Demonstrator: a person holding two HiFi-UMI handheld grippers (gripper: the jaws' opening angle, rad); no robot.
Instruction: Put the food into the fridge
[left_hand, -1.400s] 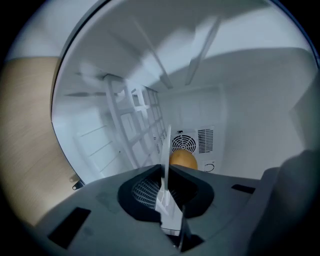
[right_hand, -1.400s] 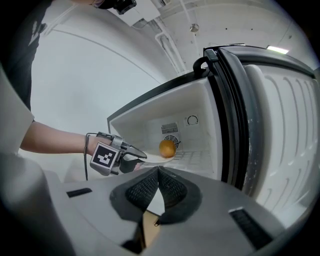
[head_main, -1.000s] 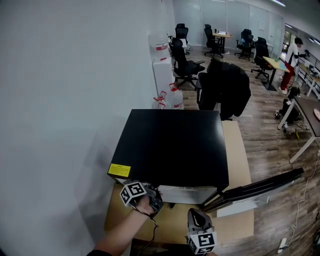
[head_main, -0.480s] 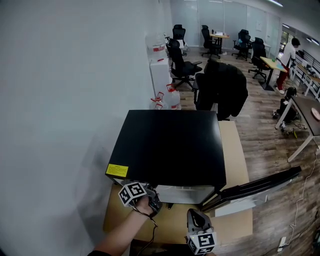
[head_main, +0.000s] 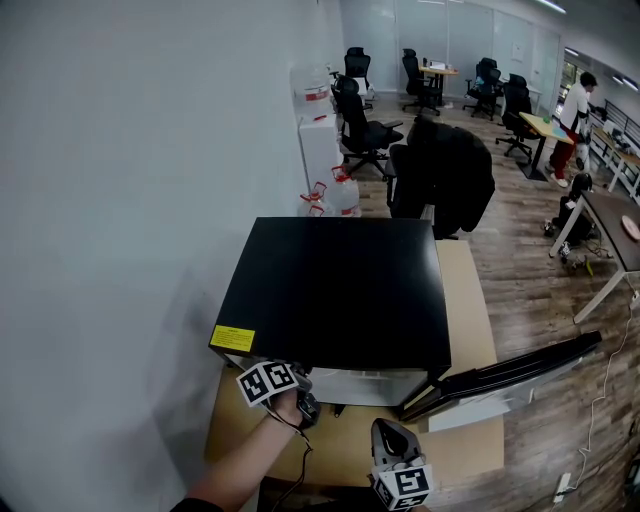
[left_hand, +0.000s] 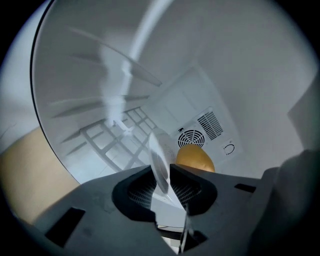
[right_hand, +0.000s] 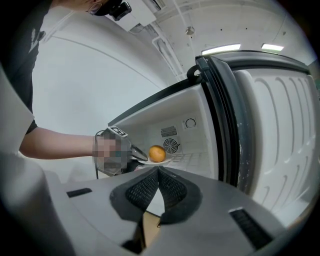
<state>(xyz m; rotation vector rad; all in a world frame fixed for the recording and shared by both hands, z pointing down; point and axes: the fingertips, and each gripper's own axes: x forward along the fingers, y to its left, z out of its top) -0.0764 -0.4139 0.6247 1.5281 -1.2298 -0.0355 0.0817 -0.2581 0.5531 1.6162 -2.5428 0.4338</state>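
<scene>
left gripper (left_hand: 163, 172) jaws have just parted round the plate (left_hand: 159, 159) (orange (left_hand: 195, 158) aboard), seemingly loose; right gripper (right_hand: 158, 173) closed.

The right gripper (right_hand: 158, 172), jaws together with nothing between them, faces the open fridge (right_hand: 200, 125), whose door (right_hand: 280, 140) is swung to the right. Inside the fridge an orange (right_hand: 157, 153) sits on a plate (right_hand: 167, 160). The left gripper (right_hand: 140, 157), jaws just opening, has the plate's rim between them.
</scene>
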